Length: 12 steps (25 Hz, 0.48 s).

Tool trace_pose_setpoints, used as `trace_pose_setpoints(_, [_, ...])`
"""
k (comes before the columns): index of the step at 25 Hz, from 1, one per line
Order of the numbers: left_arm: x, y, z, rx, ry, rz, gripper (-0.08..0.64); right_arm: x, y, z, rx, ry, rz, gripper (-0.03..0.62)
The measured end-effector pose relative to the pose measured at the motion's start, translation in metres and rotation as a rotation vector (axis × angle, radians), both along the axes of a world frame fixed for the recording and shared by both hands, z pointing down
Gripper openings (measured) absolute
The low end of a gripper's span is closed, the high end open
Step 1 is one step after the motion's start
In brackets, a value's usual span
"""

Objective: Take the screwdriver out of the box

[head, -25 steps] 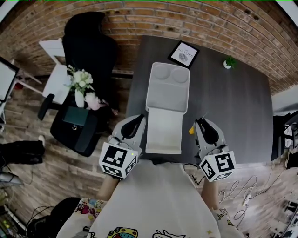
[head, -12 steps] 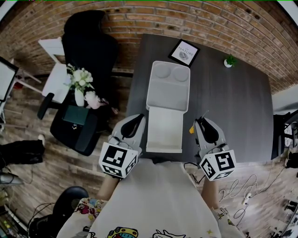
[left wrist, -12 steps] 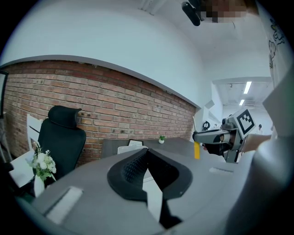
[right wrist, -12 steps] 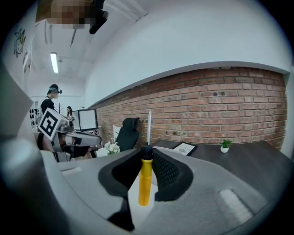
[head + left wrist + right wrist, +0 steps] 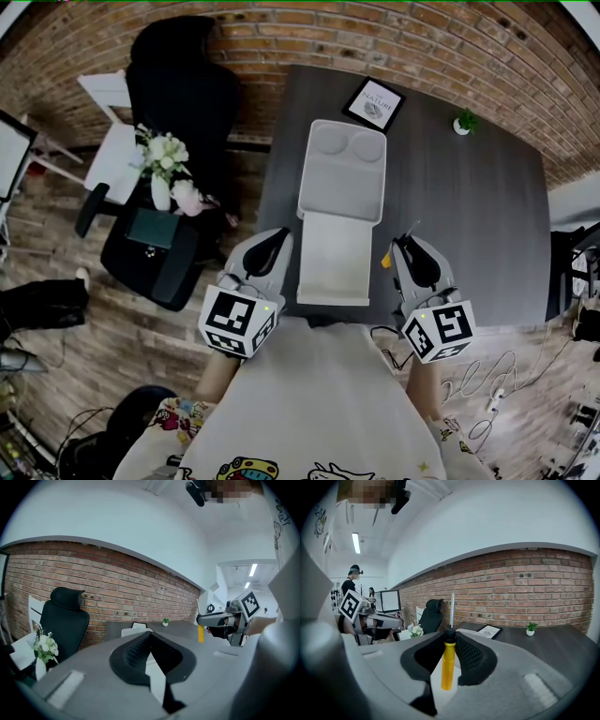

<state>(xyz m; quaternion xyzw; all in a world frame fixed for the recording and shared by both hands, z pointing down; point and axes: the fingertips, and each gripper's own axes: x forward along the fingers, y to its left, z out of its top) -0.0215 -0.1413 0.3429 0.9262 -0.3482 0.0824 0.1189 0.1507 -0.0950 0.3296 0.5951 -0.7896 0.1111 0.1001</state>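
Step in hand: the take-out looks done. The screwdriver (image 5: pixel 448 663) is out of the box (image 5: pixel 339 192) and held just right of the box's near half, over the table (image 5: pixel 469 216).

Right gripper (image 5: pixel 450 638): jaws part-closed, pads pressed on the top of the yellow handle (image 5: pixel 447 667) at its black collar. Grip reads firm; the tool does not sag.

Left gripper (image 5: pixel 150 634): jaws brought together at the tips, nothing between them. It sits just left of the box's near half and touches nothing.

Box: open, lid flat, and no tool shows inside in the head view.

Screwdriver's axis: close to upright and crosswise to the jaws. The shaft (image 5: pixel 452 609) points up, the handle butt hangs down below the pads.

Next move, as I judge it: carry the tool further right of the box, tip it level, lower it and part the jaws only once the handle rests on the table. It is held high on the handle, so it may swing or roll on release.
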Motion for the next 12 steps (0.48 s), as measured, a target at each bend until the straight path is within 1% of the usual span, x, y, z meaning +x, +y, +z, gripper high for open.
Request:
trace_pose_setpoints(5, [-0.0032,0.0016,0.0014,0.013,-0.009,0.0,0.0,-0.003,0.0013,0.0019,-0.007,-0.003,0.001,0.075])
trace_pose_setpoints(12, [-0.0066,0.0006,0.0031,0.042,-0.028,0.021,-0.001,-0.002,0.0008,0.0042,-0.008,-0.008,0.006,0.077])
